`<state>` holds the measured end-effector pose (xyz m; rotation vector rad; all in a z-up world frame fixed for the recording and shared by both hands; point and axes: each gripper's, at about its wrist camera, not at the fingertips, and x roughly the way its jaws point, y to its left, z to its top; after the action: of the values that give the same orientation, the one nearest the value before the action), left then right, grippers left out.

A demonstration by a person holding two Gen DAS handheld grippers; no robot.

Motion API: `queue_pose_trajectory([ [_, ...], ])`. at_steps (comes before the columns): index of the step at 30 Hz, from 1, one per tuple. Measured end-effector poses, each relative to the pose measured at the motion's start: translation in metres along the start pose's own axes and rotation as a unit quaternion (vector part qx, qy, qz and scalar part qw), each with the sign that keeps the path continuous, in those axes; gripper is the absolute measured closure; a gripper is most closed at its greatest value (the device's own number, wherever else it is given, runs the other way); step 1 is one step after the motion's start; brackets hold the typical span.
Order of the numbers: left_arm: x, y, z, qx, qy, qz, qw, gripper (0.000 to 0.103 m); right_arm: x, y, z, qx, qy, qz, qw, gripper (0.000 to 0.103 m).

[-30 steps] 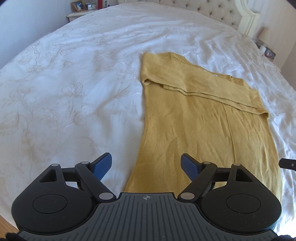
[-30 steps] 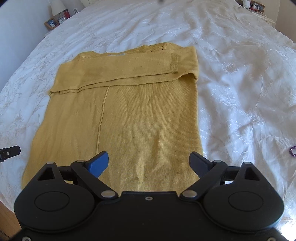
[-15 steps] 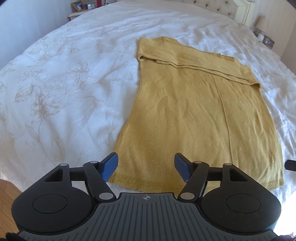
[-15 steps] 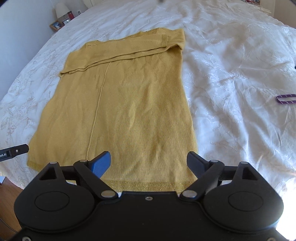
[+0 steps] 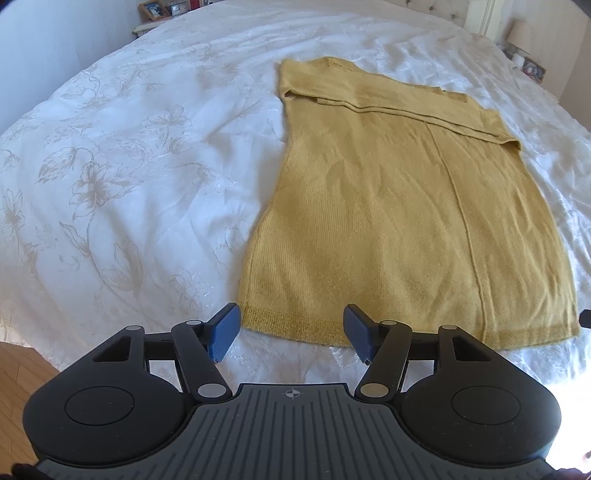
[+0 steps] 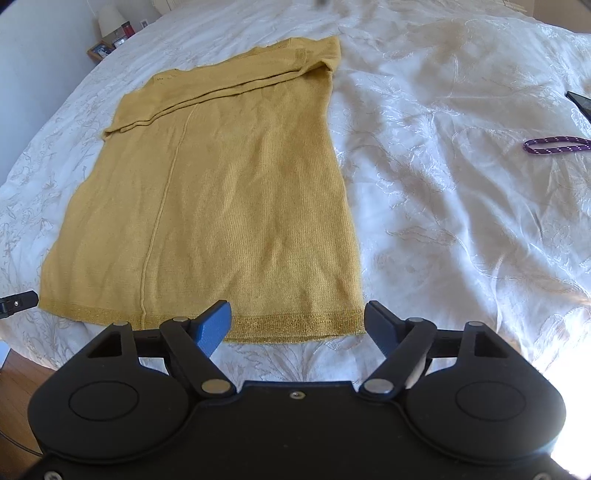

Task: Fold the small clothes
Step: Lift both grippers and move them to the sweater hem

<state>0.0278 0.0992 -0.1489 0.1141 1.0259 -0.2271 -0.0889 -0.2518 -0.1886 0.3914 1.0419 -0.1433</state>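
A mustard-yellow knit top (image 5: 399, 206) lies flat on the white bed, its sleeves folded across the far end and its hem nearest me. It also shows in the right wrist view (image 6: 221, 199). My left gripper (image 5: 291, 328) is open and empty, just short of the hem's left corner. My right gripper (image 6: 297, 323) is open and empty, just short of the hem's right corner. The tip of the other gripper shows at the left edge of the right wrist view (image 6: 16, 301).
The white floral bedspread (image 5: 129, 166) spreads wide around the top. A purple cord (image 6: 556, 144) and a dark object (image 6: 580, 101) lie on the bed at the right. Nightstands with a lamp (image 6: 107, 18) and photo frames (image 5: 153, 9) stand beyond. Wooden floor (image 5: 22, 369) shows below the bed's near edge.
Both grippers have pulled back toward the near edge of the bed, from over the top's lower part to just short of its hem. Both stay open.
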Motion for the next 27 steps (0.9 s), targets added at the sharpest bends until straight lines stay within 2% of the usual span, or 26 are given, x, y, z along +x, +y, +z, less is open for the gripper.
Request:
queue_pose_trajectory([
  [10,0.027,0.009,0.007,0.012,0.02,0.01,0.9997,0.043,0.02,-0.011,0.009,0.005,0.02,-0.024,0.999,0.027],
  [15,0.044,0.019,0.01,0.001,0.04,0.007,0.9992,0.043,0.031,-0.011,0.014,0.001,0.035,-0.018,0.999,0.027],
  [20,0.063,0.017,0.012,0.02,0.061,-0.001,0.9979,0.042,0.048,-0.011,0.016,-0.001,0.058,-0.024,0.998,0.027],
  [27,0.075,0.017,0.013,0.025,0.069,-0.005,0.9973,0.041,0.062,-0.014,0.016,-0.007,0.074,-0.02,0.997,0.024],
])
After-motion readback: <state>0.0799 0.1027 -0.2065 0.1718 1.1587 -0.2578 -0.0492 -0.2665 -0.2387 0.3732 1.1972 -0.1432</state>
